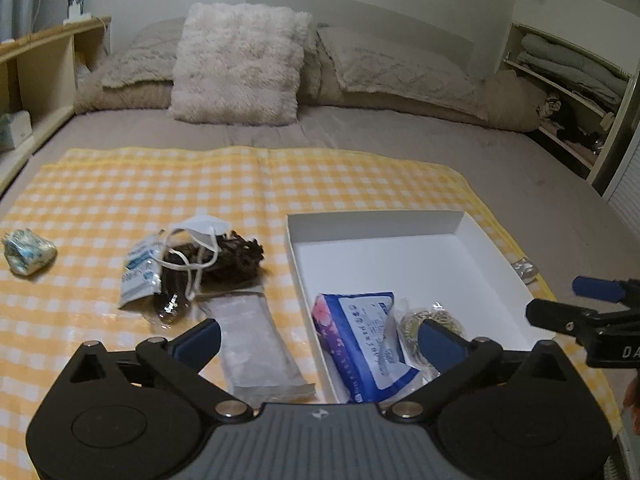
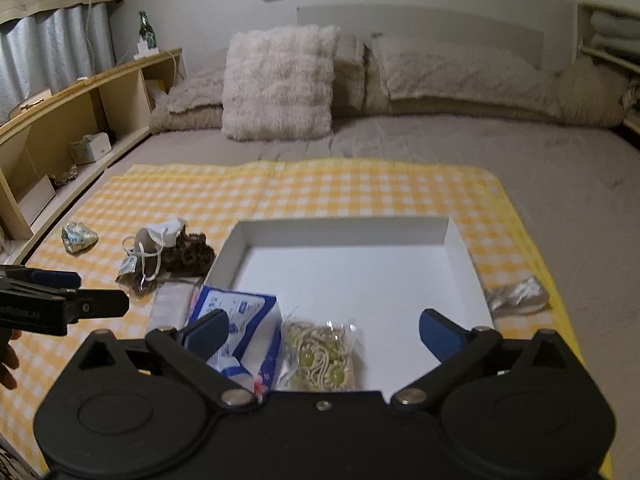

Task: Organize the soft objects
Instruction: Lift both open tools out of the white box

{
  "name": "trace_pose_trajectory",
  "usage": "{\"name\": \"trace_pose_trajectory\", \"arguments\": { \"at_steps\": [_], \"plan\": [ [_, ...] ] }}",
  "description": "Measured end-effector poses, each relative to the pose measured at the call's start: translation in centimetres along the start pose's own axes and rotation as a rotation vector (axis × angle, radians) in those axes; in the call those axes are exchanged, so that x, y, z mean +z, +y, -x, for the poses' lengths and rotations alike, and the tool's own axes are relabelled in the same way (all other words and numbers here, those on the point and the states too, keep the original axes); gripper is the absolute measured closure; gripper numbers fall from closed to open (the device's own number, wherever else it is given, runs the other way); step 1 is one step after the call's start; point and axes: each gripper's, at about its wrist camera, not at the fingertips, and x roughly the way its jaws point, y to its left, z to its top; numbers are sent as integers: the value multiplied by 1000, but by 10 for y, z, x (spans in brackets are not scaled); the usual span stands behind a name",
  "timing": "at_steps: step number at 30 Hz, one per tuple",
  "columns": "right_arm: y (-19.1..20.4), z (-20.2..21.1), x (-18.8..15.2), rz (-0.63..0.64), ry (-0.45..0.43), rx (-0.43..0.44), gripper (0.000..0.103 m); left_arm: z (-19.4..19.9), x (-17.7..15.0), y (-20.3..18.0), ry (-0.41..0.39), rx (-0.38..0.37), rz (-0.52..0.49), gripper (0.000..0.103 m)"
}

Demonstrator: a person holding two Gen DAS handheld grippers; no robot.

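Note:
A white open box (image 1: 492, 248) (image 2: 460, 248) lies on the yellow checked cloth (image 1: 240, 188) (image 2: 320, 188). In it lie a blue tissue pack (image 1: 360, 344) (image 2: 244, 320) and a clear bag of beige cord with green beads (image 2: 320, 356) (image 1: 412, 328). Left of the box are a clear flat packet (image 1: 260, 352), a white face mask (image 1: 204, 228) (image 2: 160, 236) on a dark brown scrunchie (image 1: 236, 256), and a wipe sachet (image 1: 140, 272). My left gripper (image 1: 320, 340) is open above the packet and the box edge. My right gripper (image 2: 324, 332) is open above the box's near end.
A blue-white crumpled bundle (image 1: 28, 256) (image 2: 78, 238) lies far left on the cloth. A silvery wrapper (image 2: 516, 296) (image 1: 524, 268) lies right of the box. Pillows (image 1: 240, 64) line the bed head. Wooden shelves (image 2: 80, 112) stand left, and shelves with folded bedding (image 1: 568, 72) right.

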Motion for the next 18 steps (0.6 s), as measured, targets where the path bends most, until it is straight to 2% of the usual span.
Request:
{"name": "trace_pose_trajectory", "arguments": {
  "at_steps": [10, 18],
  "plan": [
    [9, 10, 6, 12, -72, -15, 0, 20, 0, 9, -93, 64, -35, 0],
    [18, 12, 13, 3, -143, -20, 0, 30, 3, 25, -135, 104, -7, 0]
  ]
}}
